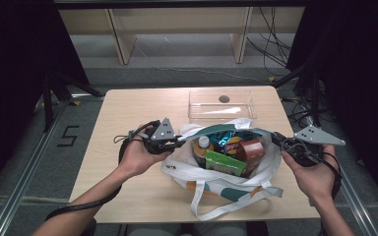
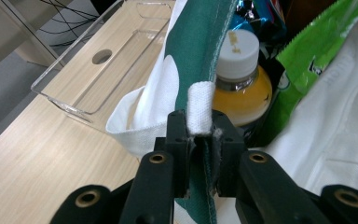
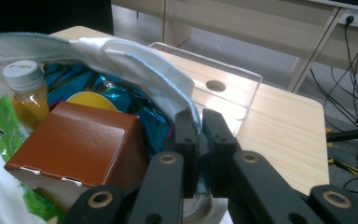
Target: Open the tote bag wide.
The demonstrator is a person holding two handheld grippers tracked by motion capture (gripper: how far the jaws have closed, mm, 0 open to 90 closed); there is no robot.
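The left tool is clamped on the green-and-white rim of a cloth bag, the fabric pinched between its pads; the right tool is closed the same way on the opposite white rim. Between the two tools the bag sits open on the worktop, pulled wide at its mouth. Just beyond the left tool stands an orange drink bottle with a white cap, a green packet beside it. Close to the right tool lies a brown box. Farther off, past the bag, a clear plastic tray rests on the worktop
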